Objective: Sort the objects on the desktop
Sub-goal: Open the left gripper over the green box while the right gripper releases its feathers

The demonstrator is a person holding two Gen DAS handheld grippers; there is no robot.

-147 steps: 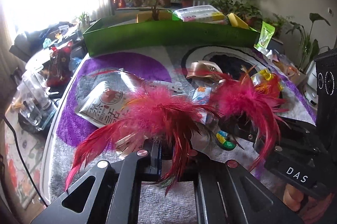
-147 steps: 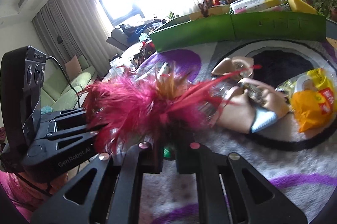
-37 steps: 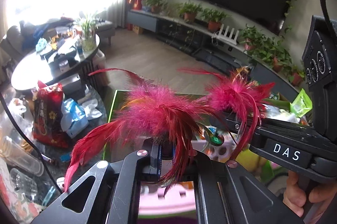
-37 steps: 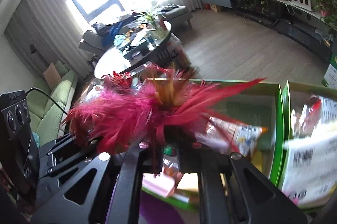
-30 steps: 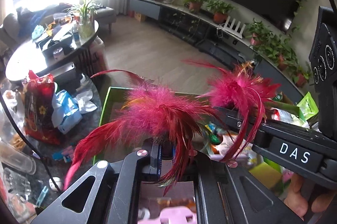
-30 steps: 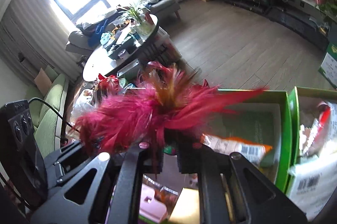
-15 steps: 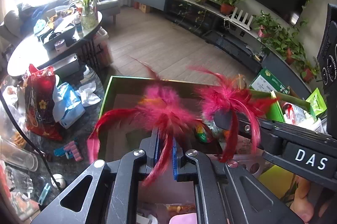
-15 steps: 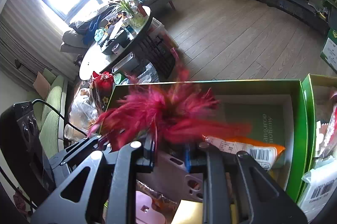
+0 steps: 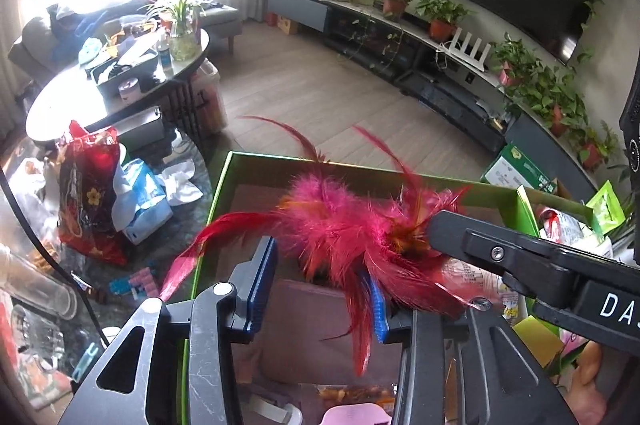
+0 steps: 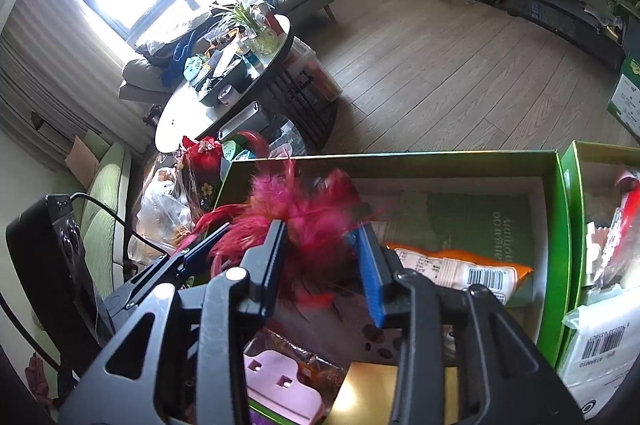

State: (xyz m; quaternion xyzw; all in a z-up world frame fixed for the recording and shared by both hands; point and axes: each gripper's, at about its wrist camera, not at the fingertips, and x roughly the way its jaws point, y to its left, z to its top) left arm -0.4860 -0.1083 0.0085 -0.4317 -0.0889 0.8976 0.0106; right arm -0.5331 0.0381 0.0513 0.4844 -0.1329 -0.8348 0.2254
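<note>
1. Left wrist view: the left gripper (image 9: 320, 285) stands with its jaws wide apart, the blue pads (image 9: 262, 279) well clear of each other. The red feather toy (image 9: 352, 233) sits in and above the gap; some plumes drape over the right-hand pad, but nothing is clamped.
2. Right wrist view: the right gripper (image 10: 320, 261) is likewise spread wide, blue pads (image 10: 370, 277) apart. The feather toy (image 10: 296, 217) lies loose between and beyond its fingertips, brushing the left-hand finger.
3. Both tools hover over the open green box (image 9: 240, 177), and the feathers are above its near-left corner, over the purple-brown item inside.
4. In the left view, the toy's long axis runs roughly left to right: a long red plume trails down to the lower left over the box wall, thin quills point up and away, and the fluffy pink tuft sits at the middle.
5. Only the left view shows the right gripper's black finger (image 9: 500, 249) coming in from the right, its tip buried in the feathers.
6. Only the right view shows the box interior (image 10: 552, 225) clearly: an orange snack packet (image 10: 460, 269) with a barcode, a pink plastic piece (image 10: 280, 381) and a gold item at the near edge, plus a second green box (image 10: 576, 217) to the right.
7. The right view also shows the left gripper's body (image 10: 160, 273) low at the left.
</note>
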